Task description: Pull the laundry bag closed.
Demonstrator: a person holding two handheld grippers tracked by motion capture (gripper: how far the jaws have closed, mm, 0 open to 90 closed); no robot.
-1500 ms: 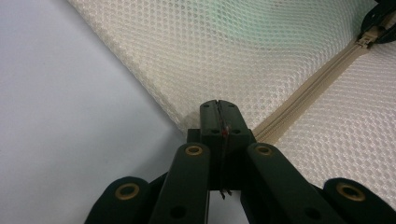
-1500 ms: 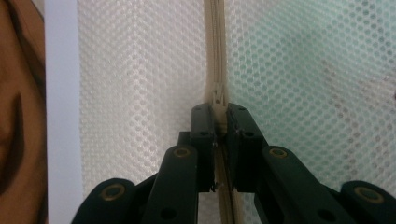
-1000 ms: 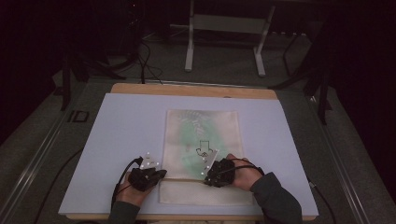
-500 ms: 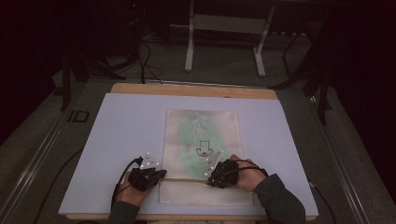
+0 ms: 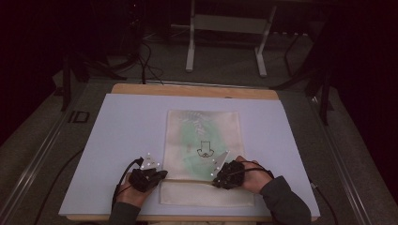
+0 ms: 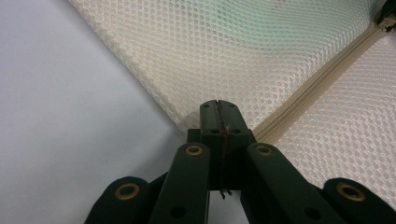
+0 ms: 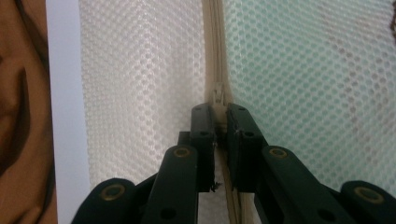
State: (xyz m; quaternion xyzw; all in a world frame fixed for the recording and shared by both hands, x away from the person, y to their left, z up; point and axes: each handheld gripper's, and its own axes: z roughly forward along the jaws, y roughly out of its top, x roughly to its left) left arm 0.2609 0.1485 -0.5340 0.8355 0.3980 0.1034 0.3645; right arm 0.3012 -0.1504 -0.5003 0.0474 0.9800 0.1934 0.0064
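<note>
Mesh bag [image 5: 202, 136] edge pinched in left tool [image 6: 218, 106]; right tool [image 7: 220, 112] grips zipper pull [image 7: 218, 95].

White tabletop [image 5: 122, 136], wooden table edge [image 5: 187, 89], metal stand legs [image 5: 190, 51], floor cables [image 5: 145, 61]

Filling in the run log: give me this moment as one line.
left hand-held gripper: shut on mesh bag edge | right hand-held gripper: shut on zipper pull | bag flat on table
</note>
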